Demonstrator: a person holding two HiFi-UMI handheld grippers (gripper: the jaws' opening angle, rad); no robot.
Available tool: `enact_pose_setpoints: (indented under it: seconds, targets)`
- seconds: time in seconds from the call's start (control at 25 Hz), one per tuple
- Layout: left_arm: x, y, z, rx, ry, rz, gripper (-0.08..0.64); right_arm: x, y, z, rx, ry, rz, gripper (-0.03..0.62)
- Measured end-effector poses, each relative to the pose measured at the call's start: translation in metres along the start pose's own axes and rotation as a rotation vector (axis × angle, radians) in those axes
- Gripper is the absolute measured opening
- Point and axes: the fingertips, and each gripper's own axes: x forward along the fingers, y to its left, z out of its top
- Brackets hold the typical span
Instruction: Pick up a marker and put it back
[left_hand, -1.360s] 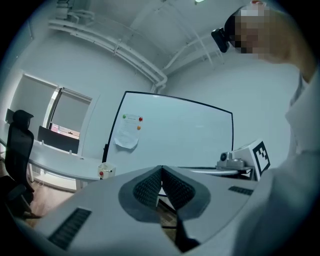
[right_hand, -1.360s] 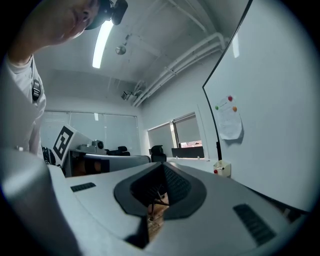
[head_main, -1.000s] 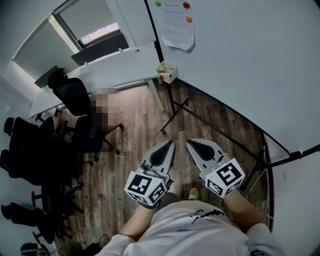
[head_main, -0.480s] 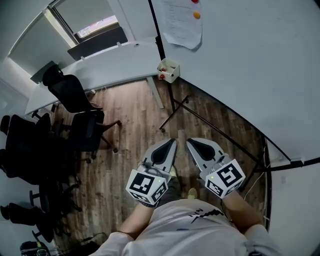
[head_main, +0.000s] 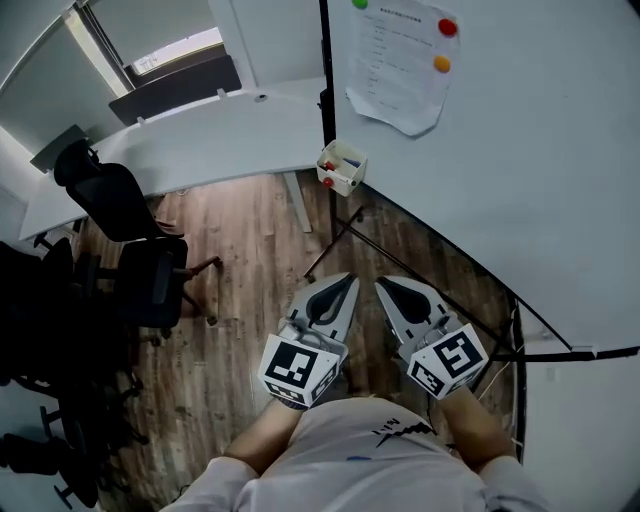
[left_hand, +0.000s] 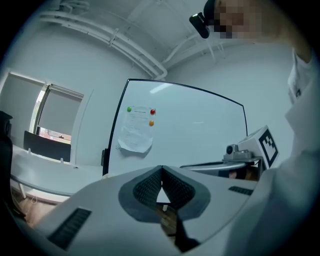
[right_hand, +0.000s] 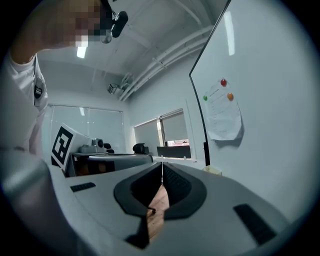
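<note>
Left gripper (head_main: 345, 283) and right gripper (head_main: 381, 285) both closed, empty; pickup not begun. Next, I judge: reach the far marker holder (head_main: 340, 168), opening one gripper's jaws.

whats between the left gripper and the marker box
In the head view, only wood floor and the whiteboard stand's black legs lie between the left gripper and the marker box.

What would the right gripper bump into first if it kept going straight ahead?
Probably the long white desk across the room. The right gripper, jaws together, seems aimed just left of the small box. Depth is unclear.
</note>
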Motion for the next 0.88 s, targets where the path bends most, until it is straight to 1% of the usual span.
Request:
enact_pose_setpoints:
  seconds: [0.2,0.32,0.44,0.68,0.88]
  targets:
    - [0.021,0.045,-0.006,-0.008,0.012,-0.025,0.012,0.044,-0.020,-0.005,0.000,0.018,-0.049,0.014]
    - [0.035,0.063,-0.012,-0.022,0.029,-0.036,0.012,0.061,-0.031,-0.011,-0.005,0.041,-0.067,0.015]
    - [0.052,0.078,-0.019,-0.031,0.037,-0.040,0.012,0.078,-0.052,-0.018,0.003,0.057,-0.084,0.015]
    - [0.093,0.124,-0.033,-0.033,0.030,0.017,0.012,0.123,-0.106,-0.046,-0.002,0.110,-0.065,0.015]
    - [0.135,0.158,-0.034,-0.017,0.041,0.068,0.012,0.172,-0.159,-0.068,-0.060,0.176,-0.042,0.017]
